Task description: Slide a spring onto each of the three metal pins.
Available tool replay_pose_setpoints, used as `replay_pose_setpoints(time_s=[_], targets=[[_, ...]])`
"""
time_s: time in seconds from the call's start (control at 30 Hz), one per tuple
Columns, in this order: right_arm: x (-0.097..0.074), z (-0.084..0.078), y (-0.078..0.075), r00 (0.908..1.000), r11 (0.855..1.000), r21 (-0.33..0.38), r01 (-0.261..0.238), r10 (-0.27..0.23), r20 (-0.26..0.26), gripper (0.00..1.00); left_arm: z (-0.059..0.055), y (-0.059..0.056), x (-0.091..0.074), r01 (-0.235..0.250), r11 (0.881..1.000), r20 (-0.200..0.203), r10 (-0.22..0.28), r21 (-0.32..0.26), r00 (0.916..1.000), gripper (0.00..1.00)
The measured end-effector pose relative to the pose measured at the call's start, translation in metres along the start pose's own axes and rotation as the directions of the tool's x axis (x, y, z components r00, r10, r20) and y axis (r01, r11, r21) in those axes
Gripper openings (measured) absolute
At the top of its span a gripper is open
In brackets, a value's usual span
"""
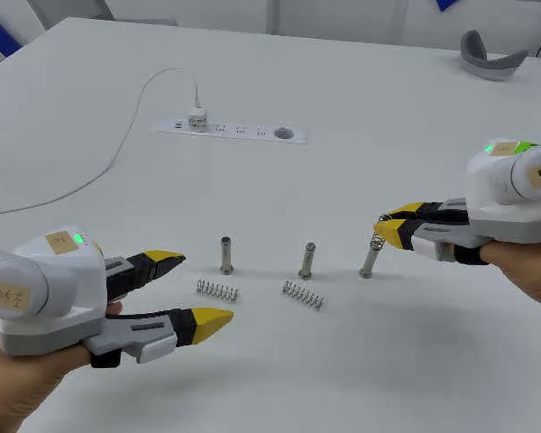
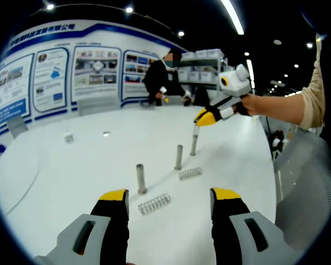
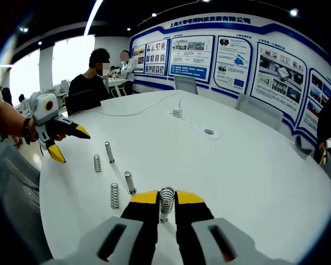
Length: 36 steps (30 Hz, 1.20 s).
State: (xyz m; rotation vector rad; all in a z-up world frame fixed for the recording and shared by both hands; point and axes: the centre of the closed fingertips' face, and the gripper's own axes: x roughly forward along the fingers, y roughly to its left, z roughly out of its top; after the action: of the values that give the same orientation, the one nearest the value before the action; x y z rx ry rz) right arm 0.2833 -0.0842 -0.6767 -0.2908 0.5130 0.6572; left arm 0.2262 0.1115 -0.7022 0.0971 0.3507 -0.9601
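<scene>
**Right claw clamped on a spring at the third pin, left claw spread wide**

Your right claw [image 1: 383, 226] is closed on the held spring [image 3: 166, 200], with a yellow tip pressed against each side of the coil. In the head view that spring sits at the very top of the third pin [image 1: 369, 262]. This pin leans, with its head tipped toward the right claw and its foot on the white counter [image 1: 343, 180].

Your left claw [image 1: 206, 287] is wide apart with nothing between its tips. It hovers low over the counter, just to the left of the near spring [image 1: 217, 290].

The first pin [image 1: 225, 255] and the middle pin [image 1: 307, 261] both stand upright and bare, and together with the third pin they form a row across the counter. The near spring lies flat on its side just in front of the first pin. The second spring [image 1: 303, 295] lies the same way just in front of the middle pin. Neither loose spring touches a pin or a claw.

Farther back, a white power strip [image 1: 230, 130] lies flat on the counter with a small charger [image 1: 197, 118] plugged into it. A thin cable [image 1: 117, 153] curves away from the charger to the left edge. A grey curved band [image 1: 491, 54] rests at the far right corner.

In the right gripper view, two people are seated at the far side of the room.
</scene>
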Motion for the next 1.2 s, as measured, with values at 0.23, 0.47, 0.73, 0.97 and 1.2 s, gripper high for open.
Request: replay_pose_setpoints(time_s=[0.23, 0.47, 0.73, 0.97, 1.2], targets=[[0.006, -0.009, 0.001, 1.0000, 1.000, 0.005, -0.002, 0.002, -0.010, 0.12, 0.000, -0.001, 0.001, 0.002, 1.000, 0.000, -0.002, 0.000, 1.0000, 0.60], [0.013, -0.019, 0.001, 0.9998, 1.000, 0.030, -0.002, 0.003, -0.020, 0.12, -0.001, -0.001, 0.001, 0.002, 1.000, -0.003, -0.002, -0.002, 1.0000, 0.60], [0.022, -0.034, 0.003, 0.9989, 0.999, 0.050, -0.006, 0.008, -0.046, 0.12, -0.001, -0.001, 0.001, 0.002, 1.000, -0.004, -0.002, 0.000, 1.0000, 0.60], [0.025, -0.042, 0.004, 0.9980, 0.998, 0.060, -0.007, 0.011, -0.063, 0.12, -0.003, -0.001, 0.000, 0.003, 1.000, -0.007, -0.003, 0.000, 1.0000, 0.60], [0.026, -0.043, 0.003, 0.9980, 0.998, 0.060, -0.007, 0.011, -0.062, 0.12, -0.003, -0.001, 0.001, 0.002, 1.000, -0.005, -0.002, 0.000, 1.0000, 0.60]])
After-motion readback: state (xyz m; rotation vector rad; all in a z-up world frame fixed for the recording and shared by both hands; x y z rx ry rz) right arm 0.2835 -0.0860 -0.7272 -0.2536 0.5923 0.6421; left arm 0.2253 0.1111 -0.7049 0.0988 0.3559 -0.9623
